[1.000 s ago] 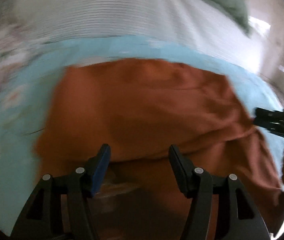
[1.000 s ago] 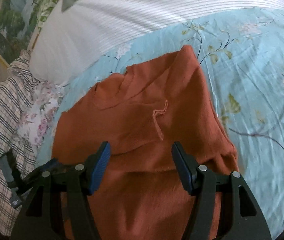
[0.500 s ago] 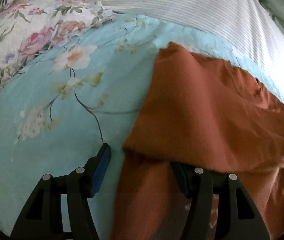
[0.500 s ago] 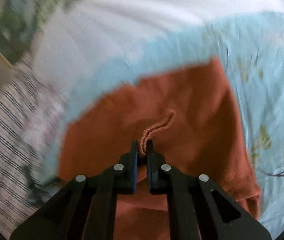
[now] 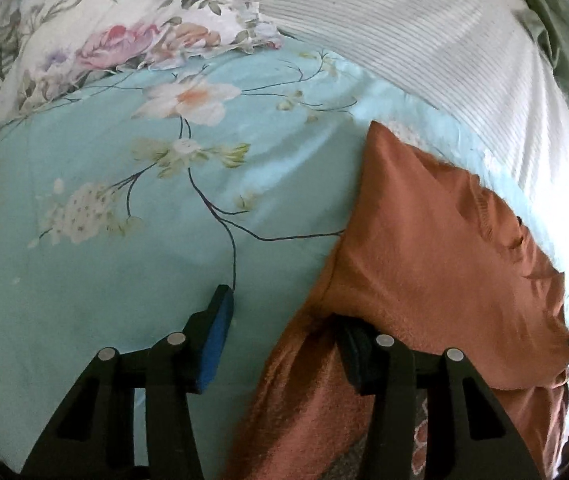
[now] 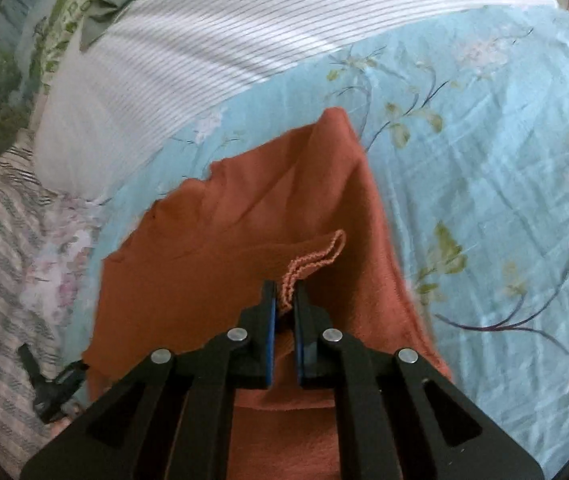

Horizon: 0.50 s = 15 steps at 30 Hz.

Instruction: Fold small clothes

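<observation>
The bed (image 5: 96,264) with its blue floral sheet carries your rust-orange garment (image 6: 220,248), partly folded. Your right hand-held gripper (image 6: 284,304), spread wide a second ago, is now clenched on the garment's edge beside its crinkled loop (image 6: 316,258), so the fold can begin. Your left hand-held gripper (image 5: 284,320) stays released, one finger tucked under the cloth.
</observation>
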### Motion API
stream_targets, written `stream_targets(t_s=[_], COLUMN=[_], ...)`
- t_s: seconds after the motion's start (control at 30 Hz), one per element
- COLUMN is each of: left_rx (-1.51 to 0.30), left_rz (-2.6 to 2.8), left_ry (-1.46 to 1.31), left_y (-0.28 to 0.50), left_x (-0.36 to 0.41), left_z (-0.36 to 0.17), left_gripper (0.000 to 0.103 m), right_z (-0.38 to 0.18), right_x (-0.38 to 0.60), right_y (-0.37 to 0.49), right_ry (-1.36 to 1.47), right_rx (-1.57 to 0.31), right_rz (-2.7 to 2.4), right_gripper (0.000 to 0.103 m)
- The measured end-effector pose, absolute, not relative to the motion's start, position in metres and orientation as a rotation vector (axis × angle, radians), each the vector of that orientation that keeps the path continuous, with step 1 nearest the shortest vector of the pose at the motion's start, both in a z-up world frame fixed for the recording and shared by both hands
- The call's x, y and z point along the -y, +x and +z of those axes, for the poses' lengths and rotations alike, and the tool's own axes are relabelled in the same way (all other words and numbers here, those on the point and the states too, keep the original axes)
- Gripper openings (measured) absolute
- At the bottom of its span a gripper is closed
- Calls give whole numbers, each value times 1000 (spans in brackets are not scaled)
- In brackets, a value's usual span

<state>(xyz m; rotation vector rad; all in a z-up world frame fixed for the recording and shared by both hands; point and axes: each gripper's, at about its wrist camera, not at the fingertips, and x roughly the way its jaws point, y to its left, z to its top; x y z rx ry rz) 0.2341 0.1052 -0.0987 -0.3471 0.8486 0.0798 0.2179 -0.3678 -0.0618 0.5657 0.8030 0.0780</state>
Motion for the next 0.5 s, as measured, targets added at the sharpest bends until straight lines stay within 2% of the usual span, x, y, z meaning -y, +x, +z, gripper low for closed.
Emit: stream_targets(t_s=[0.07, 0.2, 0.3, 0.4, 0.5], left_rx=[-847, -845, -847, -846, -850], left_rz=[79, 57, 60, 52, 44], left_ry=[-353, -388, -377, -381, -376], left_y=[234, 234, 235, 234, 233], left_x=[-106, -110, -108, -110, -110], left_z=[-99, -101, -101, -100, -100], left_gripper=[51, 51, 51, 51, 52], right_z=[-60, -38, -44, -80, -86], right_x=[370, 363, 336, 327, 345], right_y=[216, 199, 215, 233, 223], right_ry=[508, 473, 447, 406, 506], right_rx=[-833, -732, -796, -948, -941], right_rz=[-38, -47, 141, 108, 121], right_gripper=[12, 12, 12, 9, 8])
